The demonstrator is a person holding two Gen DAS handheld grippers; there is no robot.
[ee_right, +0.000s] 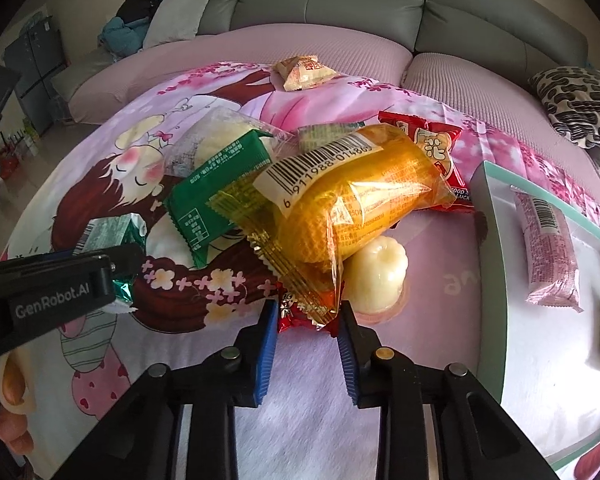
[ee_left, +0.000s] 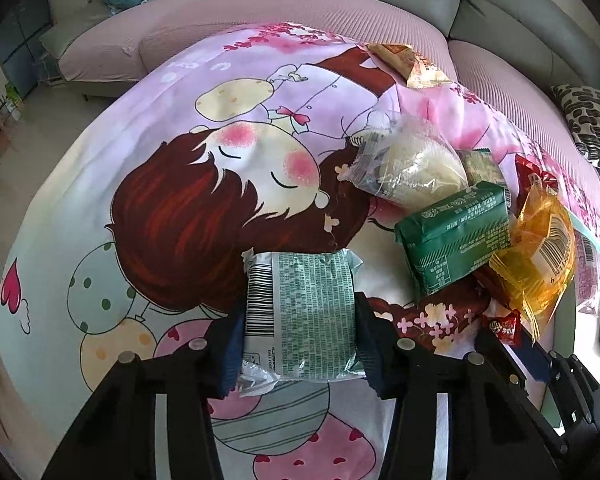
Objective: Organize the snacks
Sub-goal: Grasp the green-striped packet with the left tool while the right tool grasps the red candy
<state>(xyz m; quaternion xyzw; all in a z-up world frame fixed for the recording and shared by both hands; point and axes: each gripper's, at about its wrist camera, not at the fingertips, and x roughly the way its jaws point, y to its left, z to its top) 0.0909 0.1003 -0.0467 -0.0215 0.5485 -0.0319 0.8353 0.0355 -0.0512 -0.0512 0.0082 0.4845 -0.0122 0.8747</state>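
My left gripper [ee_left: 300, 348] is shut on a pale green and white snack packet [ee_left: 304, 312] with a barcode, both pads pressing its sides just above the cartoon-print cloth [ee_left: 160, 184]. My right gripper [ee_right: 306, 336] is shut on a small red packet [ee_right: 292, 320] at the near edge of the snack pile. The corner of an orange-wrapped bun packet [ee_right: 352, 208] overlaps that red packet at the fingertips. A dark green packet [ee_right: 220, 196] and a jelly cup [ee_right: 376, 272] lie close by.
A white tray with a mint rim [ee_right: 488, 216] sits at the right, holding a pink packet [ee_right: 548, 248]. A larger red packet [ee_right: 432, 148], a clear-wrapped pale bun [ee_left: 412, 164] and a beige packet [ee_right: 304, 72] lie further back. A grey sofa [ee_right: 340, 4] stands behind.
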